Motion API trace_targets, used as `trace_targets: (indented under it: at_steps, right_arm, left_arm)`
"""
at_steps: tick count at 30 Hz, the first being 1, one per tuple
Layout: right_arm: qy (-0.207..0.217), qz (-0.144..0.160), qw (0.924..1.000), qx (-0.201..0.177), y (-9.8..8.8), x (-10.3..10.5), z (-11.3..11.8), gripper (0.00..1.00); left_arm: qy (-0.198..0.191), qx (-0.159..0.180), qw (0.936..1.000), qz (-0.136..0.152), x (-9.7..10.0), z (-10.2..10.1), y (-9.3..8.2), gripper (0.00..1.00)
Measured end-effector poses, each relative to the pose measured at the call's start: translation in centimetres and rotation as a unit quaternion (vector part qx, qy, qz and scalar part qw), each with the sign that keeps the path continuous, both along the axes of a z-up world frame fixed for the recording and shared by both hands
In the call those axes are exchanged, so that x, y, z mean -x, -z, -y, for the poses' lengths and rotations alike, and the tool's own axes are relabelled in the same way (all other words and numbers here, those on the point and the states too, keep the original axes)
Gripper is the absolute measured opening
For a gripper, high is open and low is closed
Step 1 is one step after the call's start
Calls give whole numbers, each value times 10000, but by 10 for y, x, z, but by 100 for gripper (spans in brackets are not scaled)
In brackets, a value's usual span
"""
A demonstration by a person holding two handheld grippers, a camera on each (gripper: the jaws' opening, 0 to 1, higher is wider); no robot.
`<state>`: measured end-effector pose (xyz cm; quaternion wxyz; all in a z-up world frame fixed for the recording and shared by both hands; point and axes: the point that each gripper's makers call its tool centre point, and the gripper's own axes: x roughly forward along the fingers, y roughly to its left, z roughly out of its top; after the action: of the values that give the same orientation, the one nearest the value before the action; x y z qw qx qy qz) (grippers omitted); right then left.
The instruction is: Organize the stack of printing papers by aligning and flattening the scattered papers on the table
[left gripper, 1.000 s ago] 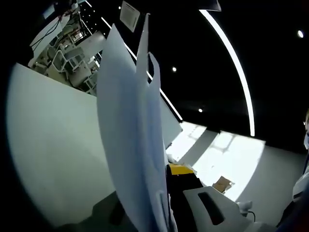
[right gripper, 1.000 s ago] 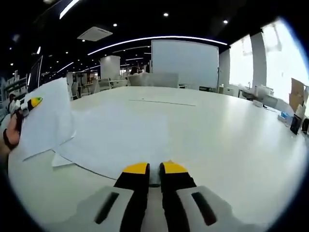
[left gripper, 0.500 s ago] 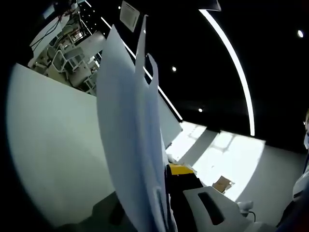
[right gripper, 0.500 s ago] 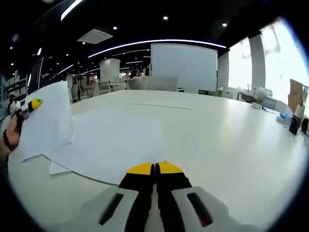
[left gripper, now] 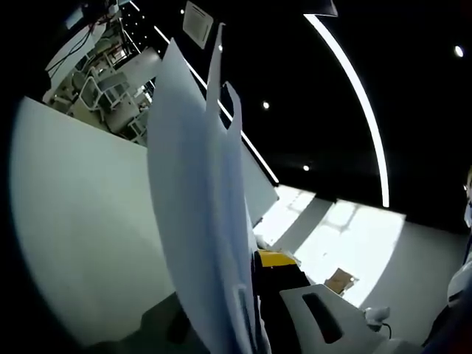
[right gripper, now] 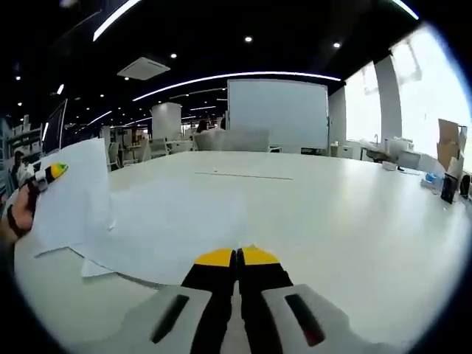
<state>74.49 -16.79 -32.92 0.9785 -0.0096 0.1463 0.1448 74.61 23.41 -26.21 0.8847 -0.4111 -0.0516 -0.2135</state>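
Note:
Several white paper sheets (left gripper: pixel 199 184) stand on edge in the left gripper view, running up from my left gripper (left gripper: pixel 254 267), which is shut on them; one yellow-tipped finger (left gripper: pixel 276 259) shows beside them. In the right gripper view that same bunch (right gripper: pixel 74 192) hangs at the left, held by the left gripper (right gripper: pixel 53 172) and a hand (right gripper: pixel 13 215). More sheets (right gripper: pixel 177 217) lie flat and overlapping on the white table (right gripper: pixel 354 221). My right gripper (right gripper: pixel 236 255) is shut low over their near edge; whether paper is pinched I cannot tell.
A large whiteboard (right gripper: pixel 276 114) stands beyond the far table edge. Small items (right gripper: pixel 450 184) sit at the table's right edge by bright windows. Chairs and desks (right gripper: pixel 162 129) fill the back left. A cardboard box (left gripper: pixel 341 280) lies in the distance.
My right gripper's jaws closed from a small gap to shut, and its view tilted up slightly. The left gripper and its papers stayed still.

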Motion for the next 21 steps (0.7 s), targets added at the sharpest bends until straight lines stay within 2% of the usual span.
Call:
trace_targets:
  at_steps: [8,14,21]
  right_arm:
    - [-1,407,9979,-495,-19,2,1,0]
    - [53,528,9970,-566,-27,3,5,0]
    - [164,768,9947,-660,-48,0,20,0]
  left_arm:
    - [6,15,10000,2,0,0,0,7]
    - [16,8,10000,3,0,1,0,7]
    - [15,-10,10000,5,0,0,0,7]
